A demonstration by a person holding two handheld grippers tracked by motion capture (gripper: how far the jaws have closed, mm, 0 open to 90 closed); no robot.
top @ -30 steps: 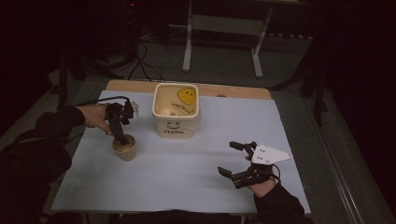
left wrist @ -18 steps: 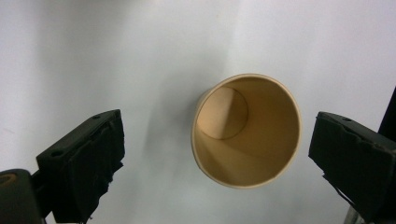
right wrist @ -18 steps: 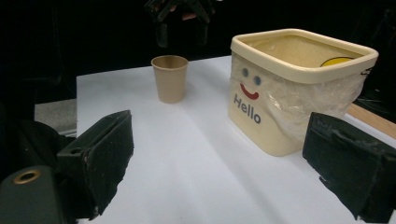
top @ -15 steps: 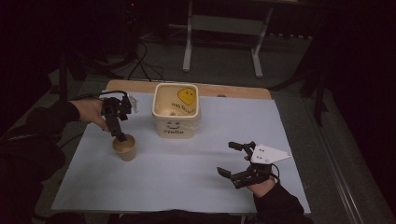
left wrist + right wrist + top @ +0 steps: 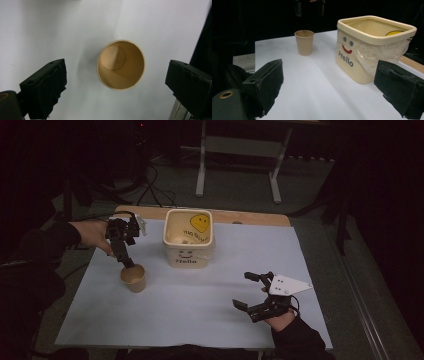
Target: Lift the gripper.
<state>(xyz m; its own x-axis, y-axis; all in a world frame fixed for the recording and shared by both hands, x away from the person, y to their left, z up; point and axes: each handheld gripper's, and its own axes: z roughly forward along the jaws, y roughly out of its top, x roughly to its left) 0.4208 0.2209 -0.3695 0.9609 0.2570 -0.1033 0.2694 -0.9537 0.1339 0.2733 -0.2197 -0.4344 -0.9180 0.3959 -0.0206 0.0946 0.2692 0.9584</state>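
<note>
Left gripper hangs wide open, empty, directly above upright paper cup. Cup rim sits centred between the jaws. To grasp well: drop straight, straddle the rim evenly, close gently to avoid crushing.

High view: fixed above the person's side, looking forward and down over the whole white-covered bench. Left gripper view: straight down, close above the tan paper cup. Right gripper view: low, level across the bench, sharing that cup and the cream square "Hello" bin with the high view.
</note>
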